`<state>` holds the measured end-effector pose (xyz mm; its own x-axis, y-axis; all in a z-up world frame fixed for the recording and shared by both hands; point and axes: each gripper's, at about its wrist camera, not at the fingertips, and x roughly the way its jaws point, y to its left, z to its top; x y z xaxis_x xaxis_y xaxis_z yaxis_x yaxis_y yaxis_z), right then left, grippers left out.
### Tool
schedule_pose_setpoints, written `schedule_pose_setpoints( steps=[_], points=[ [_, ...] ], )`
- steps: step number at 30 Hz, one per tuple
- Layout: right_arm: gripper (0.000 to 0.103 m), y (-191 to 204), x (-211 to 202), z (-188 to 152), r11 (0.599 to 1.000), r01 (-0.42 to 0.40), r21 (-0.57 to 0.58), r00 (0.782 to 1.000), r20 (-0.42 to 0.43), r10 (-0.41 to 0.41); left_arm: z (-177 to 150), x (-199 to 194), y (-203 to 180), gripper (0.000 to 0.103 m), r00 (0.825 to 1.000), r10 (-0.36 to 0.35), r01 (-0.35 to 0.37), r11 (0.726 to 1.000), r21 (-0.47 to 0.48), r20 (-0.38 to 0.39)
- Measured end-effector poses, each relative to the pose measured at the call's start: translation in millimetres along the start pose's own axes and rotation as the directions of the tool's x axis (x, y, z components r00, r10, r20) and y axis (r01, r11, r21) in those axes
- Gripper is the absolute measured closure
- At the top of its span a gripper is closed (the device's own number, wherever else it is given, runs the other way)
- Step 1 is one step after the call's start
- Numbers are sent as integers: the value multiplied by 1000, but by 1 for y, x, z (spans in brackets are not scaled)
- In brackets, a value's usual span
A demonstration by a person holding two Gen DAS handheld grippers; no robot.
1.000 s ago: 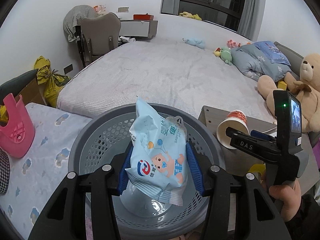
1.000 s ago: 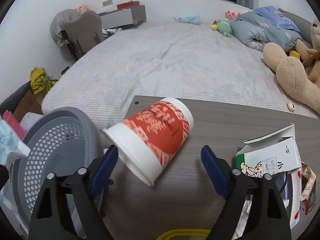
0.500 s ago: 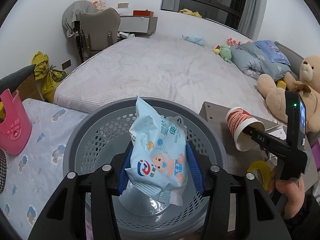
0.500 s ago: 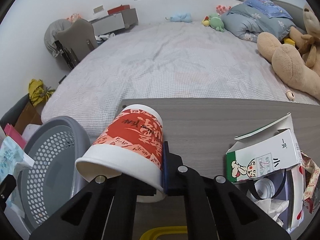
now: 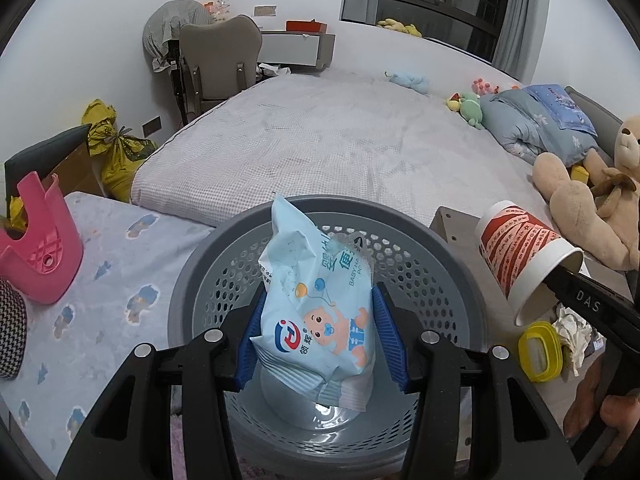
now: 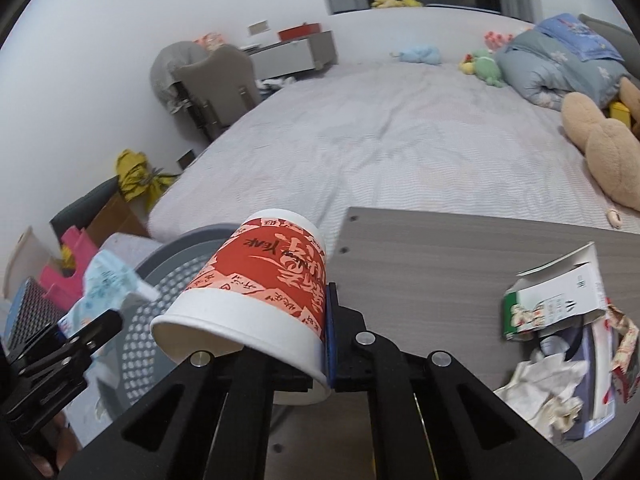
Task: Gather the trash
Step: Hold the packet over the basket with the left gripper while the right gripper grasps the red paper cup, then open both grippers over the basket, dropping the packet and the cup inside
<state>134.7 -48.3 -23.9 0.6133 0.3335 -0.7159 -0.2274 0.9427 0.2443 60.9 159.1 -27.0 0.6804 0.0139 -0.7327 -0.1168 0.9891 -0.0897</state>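
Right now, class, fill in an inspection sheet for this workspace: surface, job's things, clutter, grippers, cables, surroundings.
Surface: grey wooden table, far part bare.
Job's things: grey perforated basket; blue wipes pack; red-and-white paper cup.
Clutter: torn milk carton, crumpled paper, yellow lid.
Grippers: left gripper holds the pack over the basket; right gripper pinches the cup's rim.
Cables: nothing seen.
Surroundings: bed, teddy bear, chair.
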Motion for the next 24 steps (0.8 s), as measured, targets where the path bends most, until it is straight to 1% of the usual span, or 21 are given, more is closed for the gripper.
schedule_pose_setpoints(
  steps=[4, 9, 15, 18, 22, 24],
  points=[
    [98, 22, 5, -6, 998, -58, -38, 998, -35, 57, -3, 0, 9, 53, 1000, 17, -17, 1000, 1, -11],
    [98, 43, 13, -12, 993, -89, -78, 994, -70, 84, -4, 2, 18, 53, 1000, 24, -24, 1000, -3, -19],
    [97, 55, 21, -15, 989, -91, -115, 991, -105, 79, -4, 7, 23, 53, 999, 21, -21, 1000, -11, -30],
    [95, 57, 24, -16, 989, -85, -121, 990, -121, 70, -4, 9, 23, 53, 999, 19, -20, 1000, -10, -33],
    [94, 58, 24, -15, 989, -80, -127, 991, -118, 65, -4, 8, 23, 53, 999, 20, -21, 1000, -9, -33],
    [93, 59, 23, -14, 988, -77, -130, 992, -112, 63, -4, 9, 23, 49, 999, 24, -24, 1000, -7, -33]
  ],
)
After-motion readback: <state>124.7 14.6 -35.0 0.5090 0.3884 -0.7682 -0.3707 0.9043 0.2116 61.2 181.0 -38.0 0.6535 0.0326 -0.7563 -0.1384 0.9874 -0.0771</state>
